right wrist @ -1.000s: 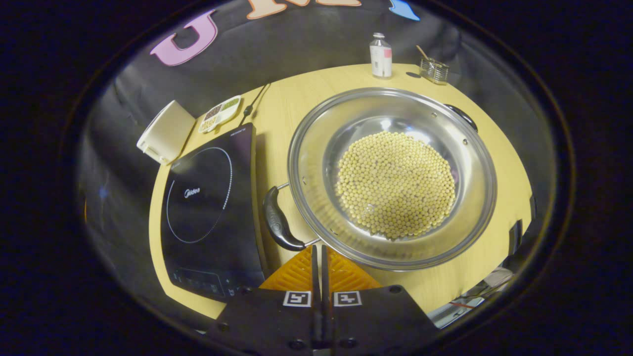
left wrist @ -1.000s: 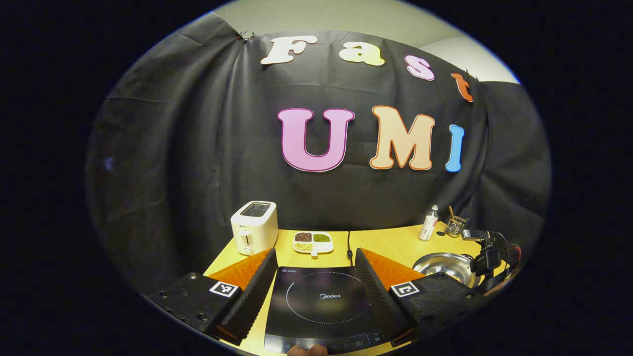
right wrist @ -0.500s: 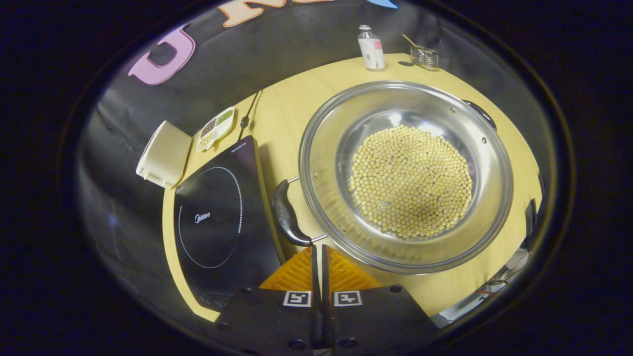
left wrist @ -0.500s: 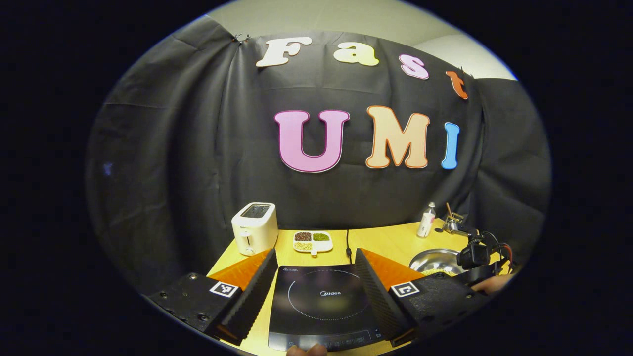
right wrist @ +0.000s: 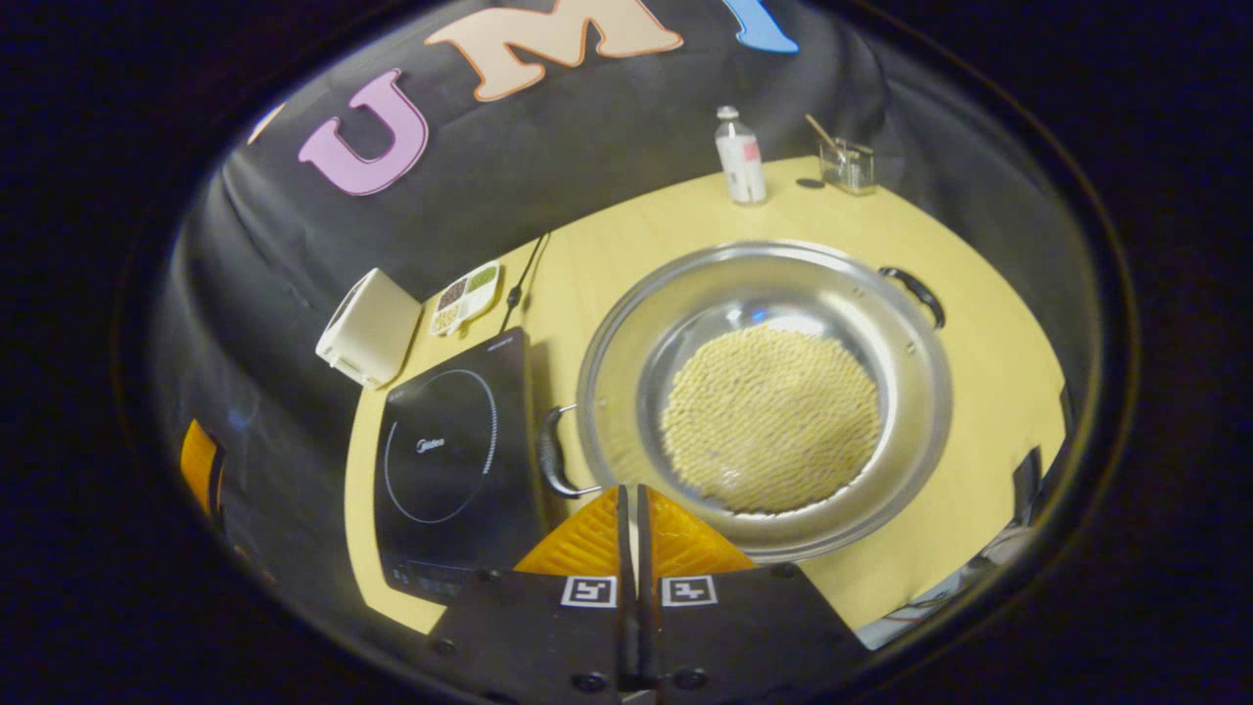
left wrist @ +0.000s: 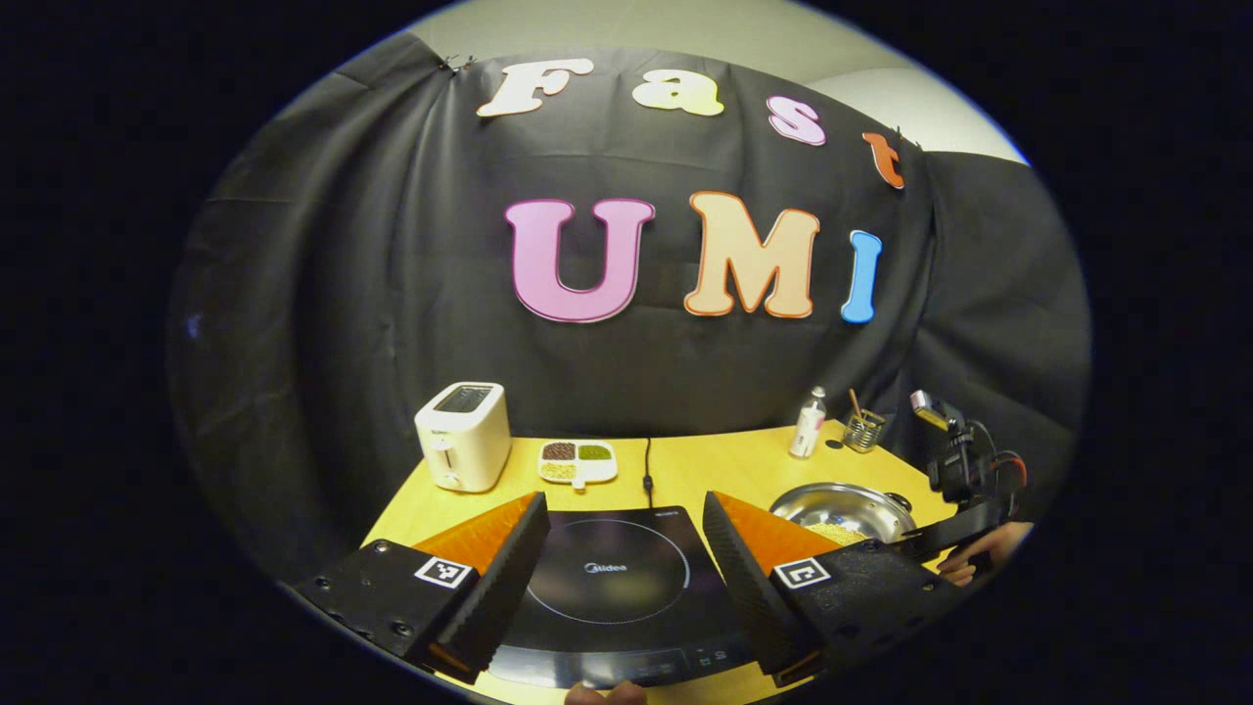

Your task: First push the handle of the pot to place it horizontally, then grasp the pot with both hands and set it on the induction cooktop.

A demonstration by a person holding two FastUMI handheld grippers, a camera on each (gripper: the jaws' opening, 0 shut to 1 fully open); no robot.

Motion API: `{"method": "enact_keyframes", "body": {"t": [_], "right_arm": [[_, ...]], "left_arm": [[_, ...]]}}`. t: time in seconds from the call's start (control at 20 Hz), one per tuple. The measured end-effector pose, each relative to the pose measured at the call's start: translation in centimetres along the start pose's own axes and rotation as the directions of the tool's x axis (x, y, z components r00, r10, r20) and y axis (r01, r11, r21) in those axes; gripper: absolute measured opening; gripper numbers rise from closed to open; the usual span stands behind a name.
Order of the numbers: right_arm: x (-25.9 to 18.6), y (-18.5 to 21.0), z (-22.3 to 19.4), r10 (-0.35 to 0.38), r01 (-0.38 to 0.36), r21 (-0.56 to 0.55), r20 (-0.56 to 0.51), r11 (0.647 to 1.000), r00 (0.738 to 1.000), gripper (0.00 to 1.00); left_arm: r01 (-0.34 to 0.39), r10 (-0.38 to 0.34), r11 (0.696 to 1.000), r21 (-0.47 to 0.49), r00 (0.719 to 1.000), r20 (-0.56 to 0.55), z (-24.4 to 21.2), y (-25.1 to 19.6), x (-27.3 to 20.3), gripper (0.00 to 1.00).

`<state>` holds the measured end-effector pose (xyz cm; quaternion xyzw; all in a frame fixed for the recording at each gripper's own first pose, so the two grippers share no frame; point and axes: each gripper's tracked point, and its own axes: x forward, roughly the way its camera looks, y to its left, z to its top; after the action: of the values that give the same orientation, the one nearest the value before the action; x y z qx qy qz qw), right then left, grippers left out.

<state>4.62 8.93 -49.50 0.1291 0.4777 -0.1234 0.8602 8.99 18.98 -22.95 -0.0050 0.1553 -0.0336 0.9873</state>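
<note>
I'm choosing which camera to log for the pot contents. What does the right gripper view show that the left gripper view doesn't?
Right gripper view alone: the pale beans covering the pot's bottom, both black pot handles, and the right gripper with fingers pressed together, holding nothing.

Left gripper view alone: the left gripper open above the cooktop, and a hand holding the other gripper beside the pot.

Both: steel pot, induction cooktop, toaster, divided dish, bottle, glass holder.

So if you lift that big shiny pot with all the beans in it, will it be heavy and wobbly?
Probably heavy: the pot is wide, with beans covering its bottom. It could tip if lifted by one handle, hence two grippers. The loose beans would likely slide if it tilts. The steel looks stiff.
</note>
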Motion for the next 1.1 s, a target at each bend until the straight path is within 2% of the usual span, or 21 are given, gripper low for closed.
{"method": "enact_keyframes", "body": {"t": [0.15, 0.3, 0.55, 0.6, 0.65, 0.75, 0.85, 1.0, 1.1], "right_arm": [[-1.5, -5.1, 2.8, -0.071, 0.084, -0.12, 0.11, 0.989, 0.991, 0.0], [-2.4, -8.5, 4.8, -0.076, 0.112, -0.193, 0.184, 0.975, 0.98, 0.02], [-2.4, -14.6, 8.6, -0.085, 0.151, -0.28, 0.235, 0.948, 0.968, 0.11], [-2.2, -15.6, 9.2, -0.077, 0.148, -0.296, 0.238, 0.944, 0.968, 0.19], [-1.7, -16.2, 9.7, -0.065, 0.137, -0.304, 0.236, 0.943, 0.97, 0.23], [-0.4, -17.2, 10.3, -0.032, 0.105, -0.328, 0.219, 0.939, 0.975, 0.33], [1.0, -18.7, 11.1, -0.027, 0.099, -0.343, 0.208, 0.934, 0.978, 0.42], [2.9, -20.4, 12.1, -0.025, 0.082, -0.327, 0.175, 0.941, 0.984, 0.82], [4.3, -21.4, 12.5, -0.023, 0.076, -0.341, 0.156, 0.937, 0.988, 0.8]], "left_arm": [[0.032, -0.034, 0.999, -0.027, 0.997, -0.076, -2.2, -3.3, 1.3, 0.97], [0.043, -0.047, 0.999, -0.032, 0.991, -0.129, -4.2, -6.6, 2.8, 0.97], [-0.004, -0.005, 0.999, -0.044, 0.982, -0.19, -5.9, -10.5, 4.7, 0.97], [-0.012, 0.001, 0.999, -0.049, 0.979, -0.204, -6.4, -11.2, 5.3, 0.97], [-0.018, 0.002, 0.997, -0.069, 0.973, -0.229, -7.3, -11.9, 5.8, 1.0], [-0.062, 0.014, 0.988, -0.144, 0.95, -0.313, -9.5, -13.2, 6.4, 0.97], [-0.104, 0.056, 0.985, -0.135, 0.945, -0.323, -9.9, -13.1, 7.6, 0.98], [-0.123, 0.093, 0.991, -0.059, 0.927, -0.364, -11.6, -13.1, 8.9, 0.97], [-0.131, 0.095, 0.99, -0.058, 0.904, -0.418, -13.3, -13.4, 9.6, 0.98]]}}
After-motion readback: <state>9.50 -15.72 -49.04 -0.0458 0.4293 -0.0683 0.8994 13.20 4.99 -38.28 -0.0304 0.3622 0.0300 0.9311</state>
